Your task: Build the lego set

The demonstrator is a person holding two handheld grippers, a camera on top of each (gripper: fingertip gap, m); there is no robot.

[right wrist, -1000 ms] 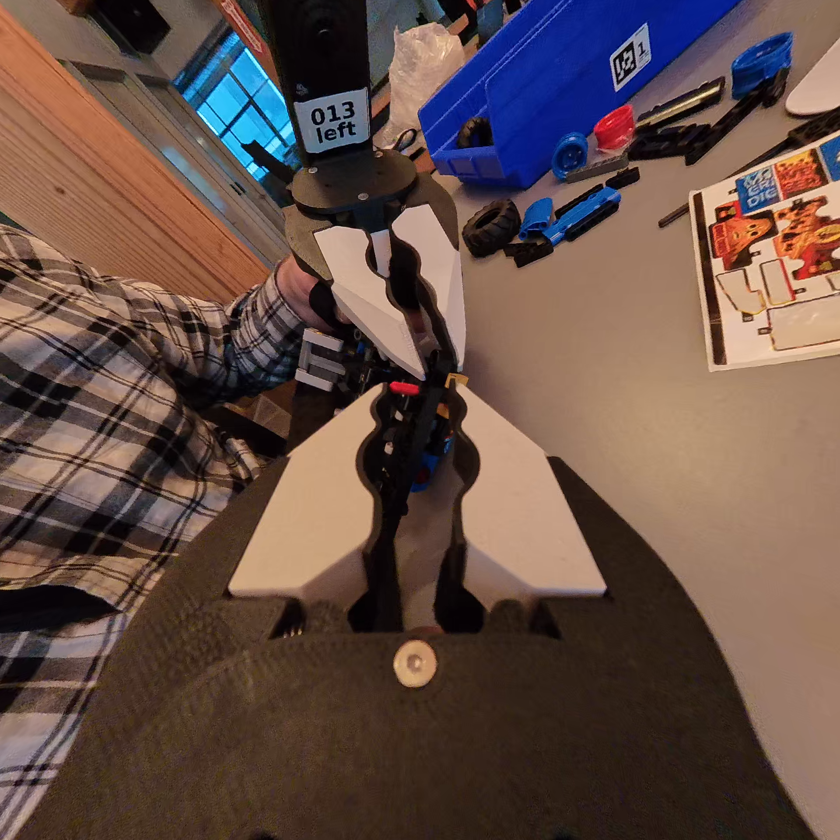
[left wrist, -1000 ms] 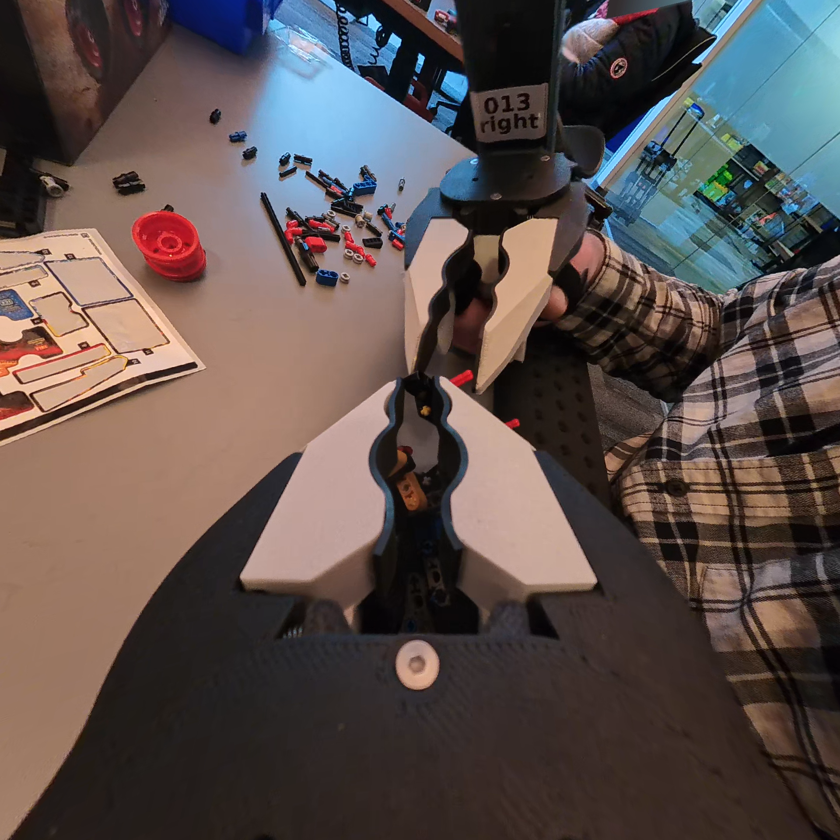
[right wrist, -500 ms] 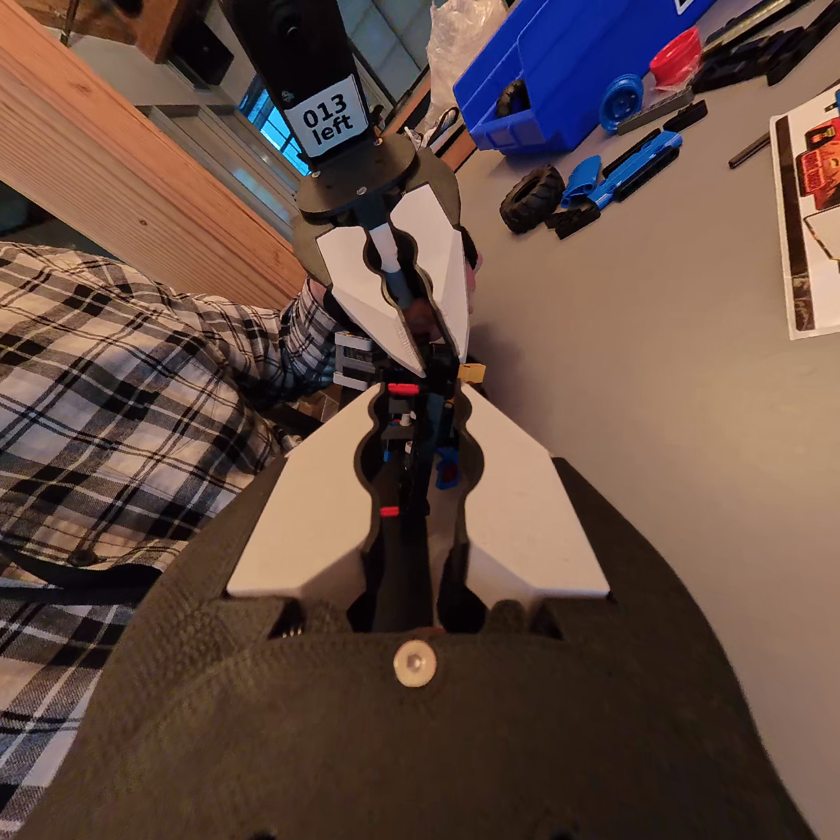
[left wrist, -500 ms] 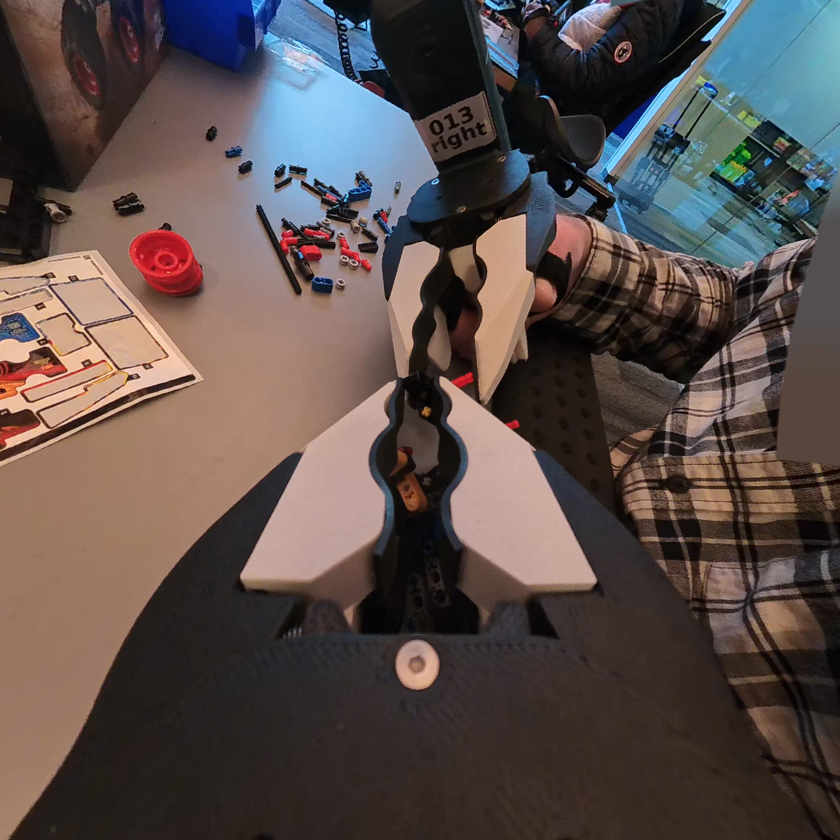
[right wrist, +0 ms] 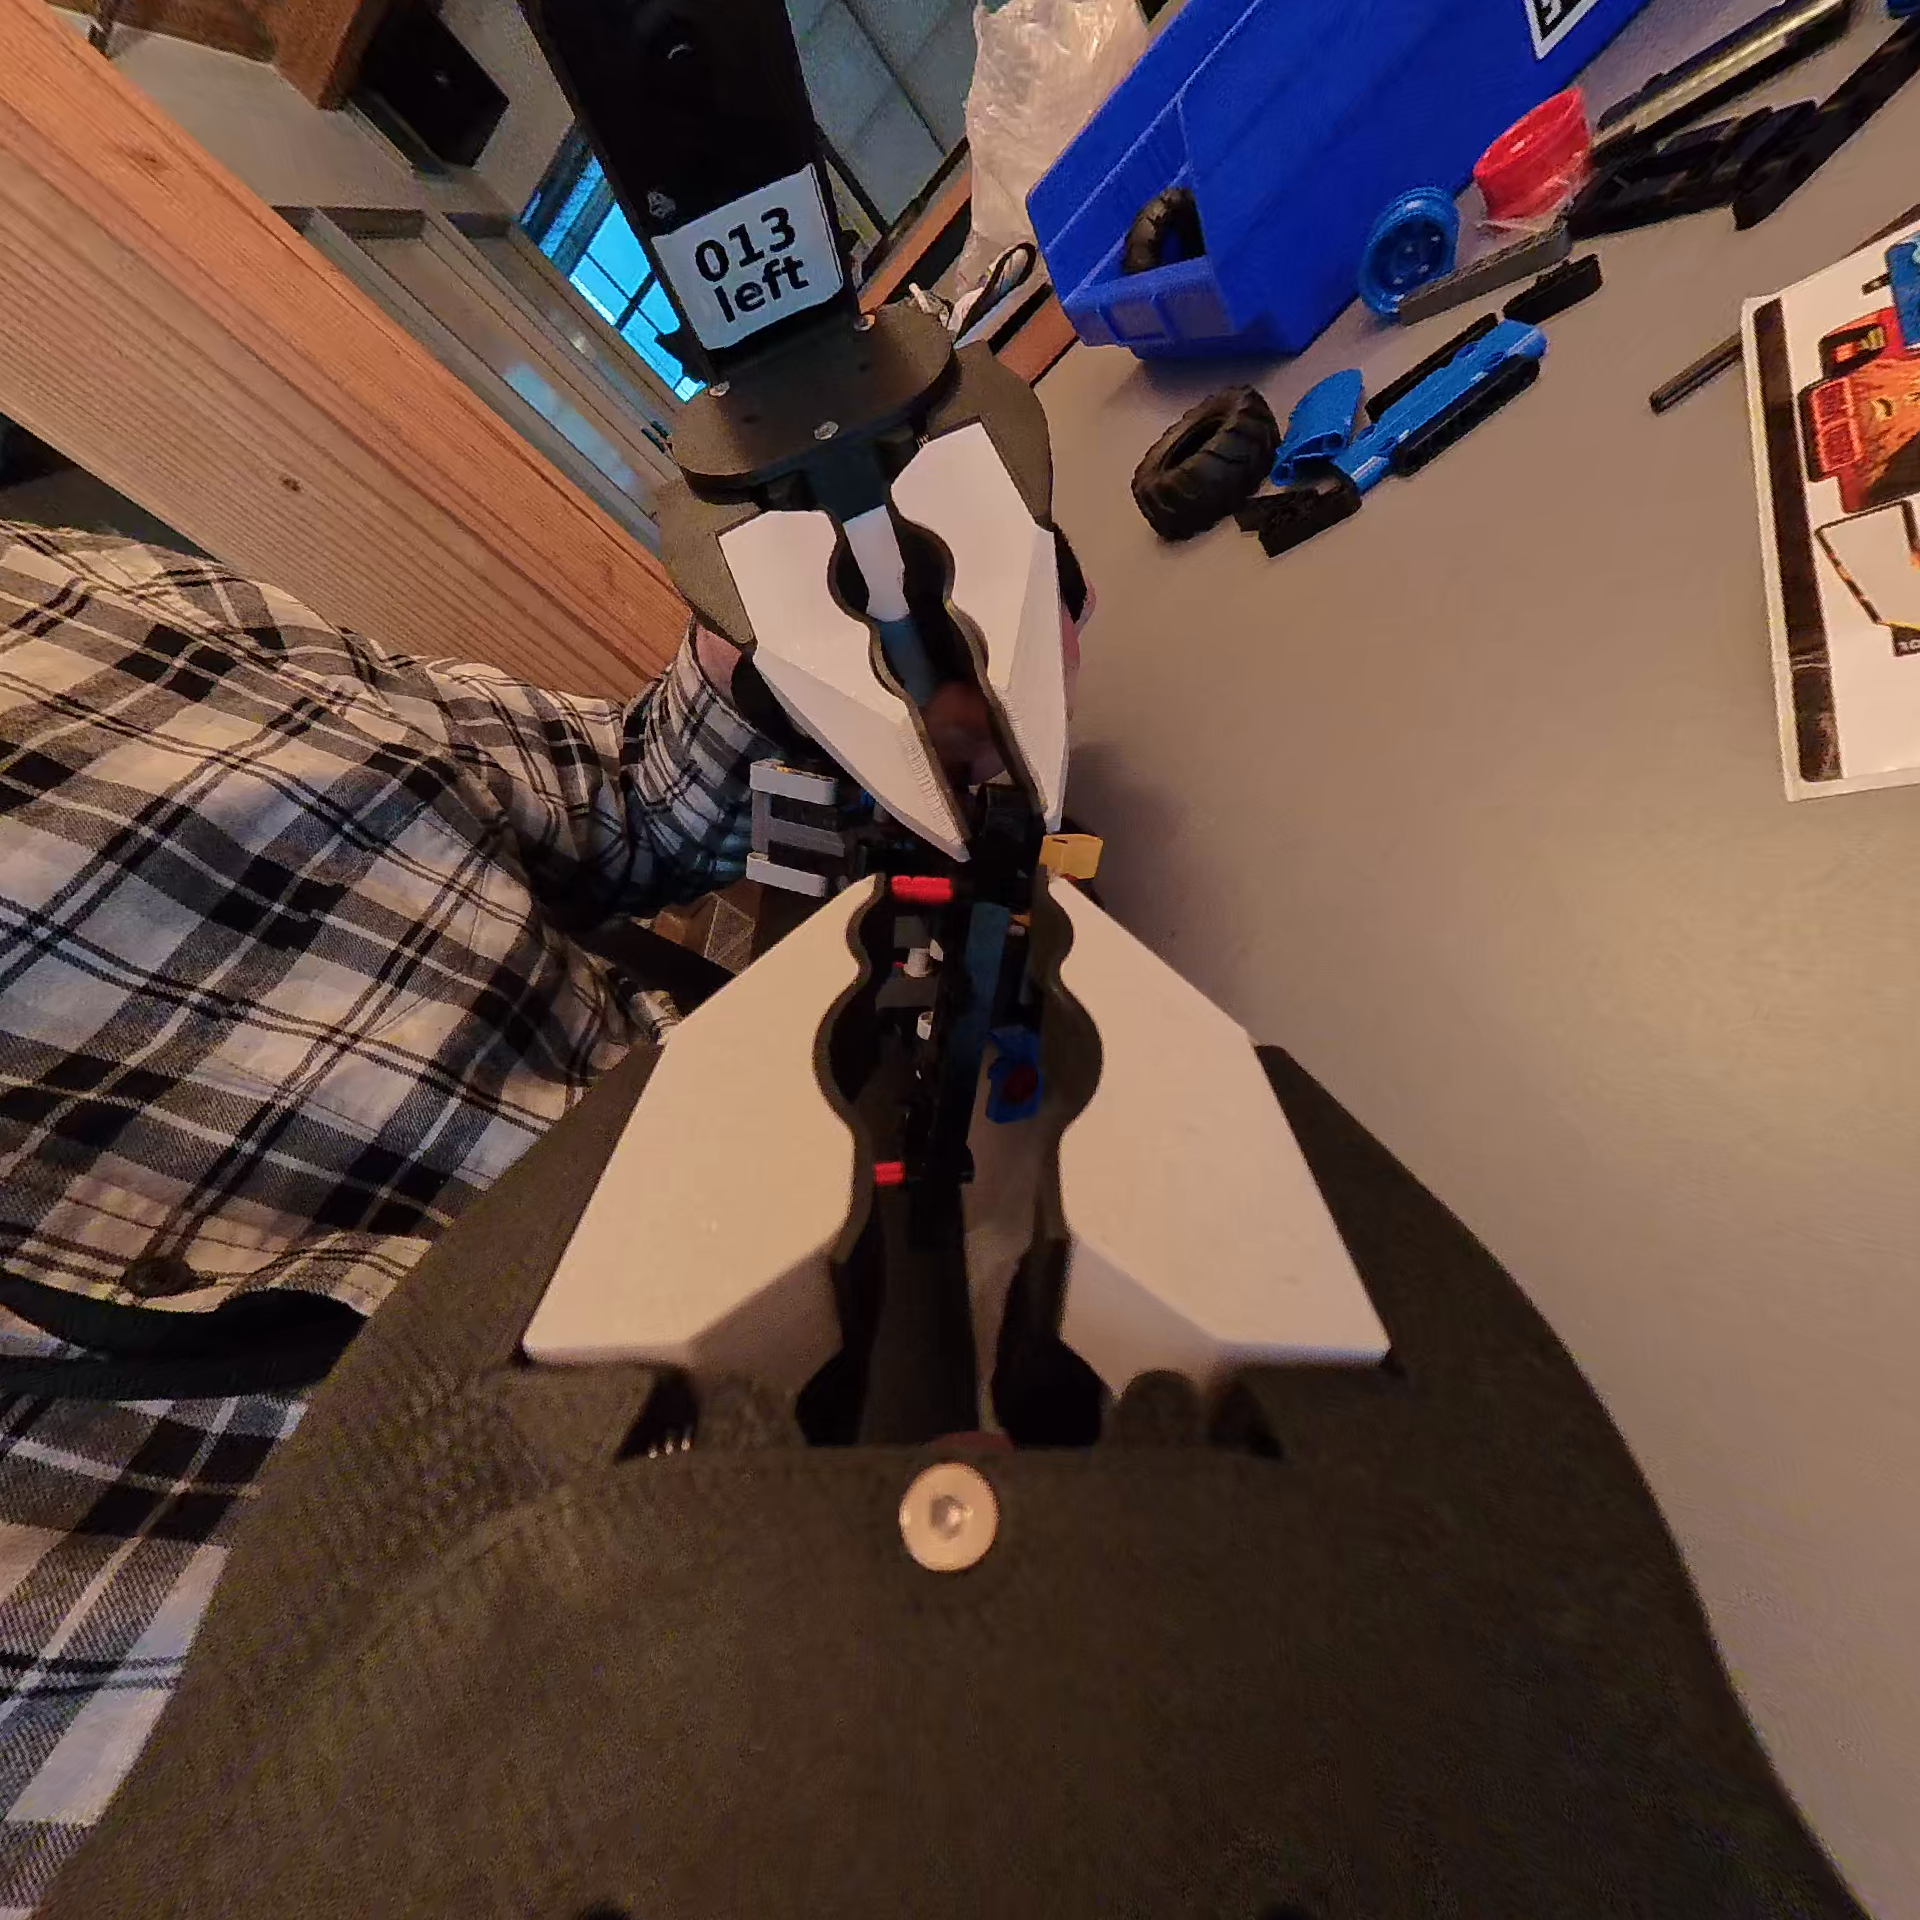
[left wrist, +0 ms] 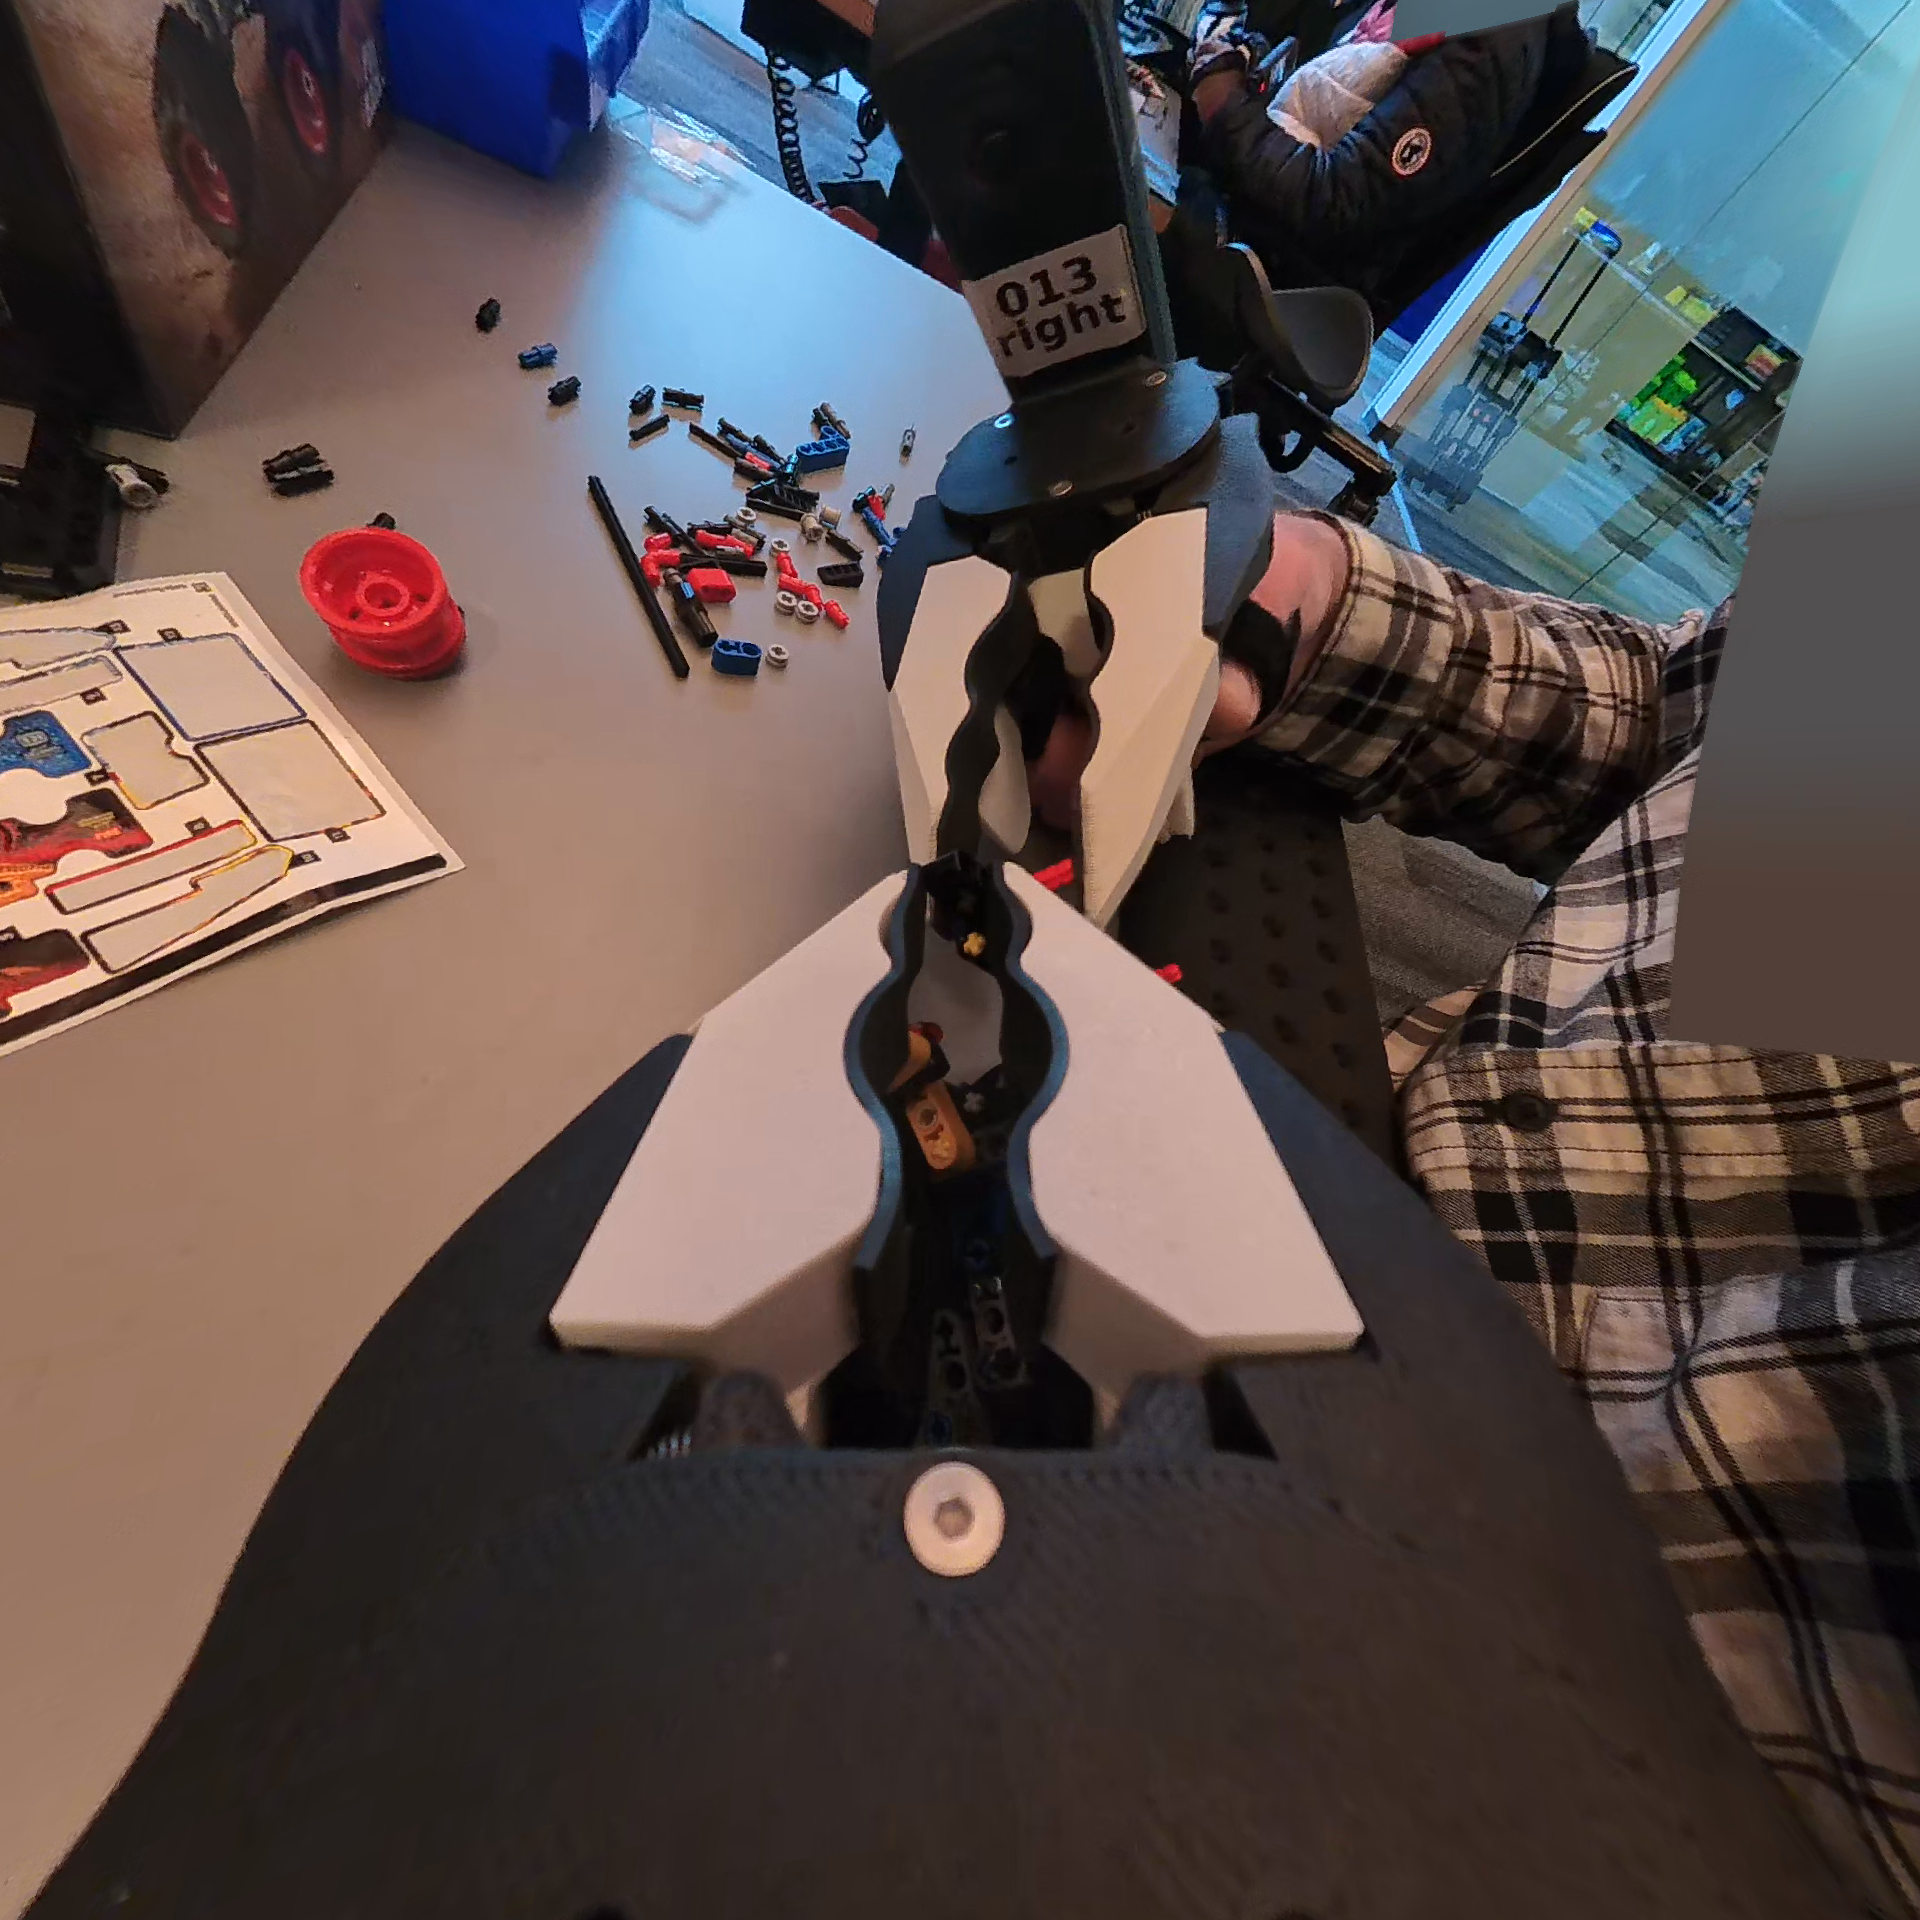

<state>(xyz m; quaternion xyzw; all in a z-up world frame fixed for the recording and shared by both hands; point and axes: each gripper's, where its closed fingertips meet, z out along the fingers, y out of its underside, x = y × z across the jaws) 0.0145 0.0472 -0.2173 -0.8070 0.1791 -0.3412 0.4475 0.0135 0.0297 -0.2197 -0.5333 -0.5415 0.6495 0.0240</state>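
I hold both grippers tip to tip above the near edge of the grey table [left wrist: 520,1039], and the lego build [right wrist: 951,1039] sits between them. My left gripper [left wrist: 956,894] has its jaws clenched on the build; in the left wrist view I see black beams, a tan piece and a yellow pin down the narrow gap at the centre of the frame. My right gripper [right wrist: 961,899] has its jaws closed on the same build from the other side, with black beams, red pins and a blue piece showing in its gap at the centre of the right wrist view. A yellow part of the build pokes out just right of where the tips meet. In the left wrist view, loose small parts [left wrist: 748,540] are scattered at upper centre, a red wheel hub [left wrist: 379,603] lies left of them, and a sticker sheet [left wrist: 177,790] lies at the left edge. In the right wrist view, a blue bin [right wrist: 1278,177] stands at upper right, with a black tyre [right wrist: 1205,462] and blue beams [right wrist: 1444,400] below it on the table. My plaid sleeves show in both views.
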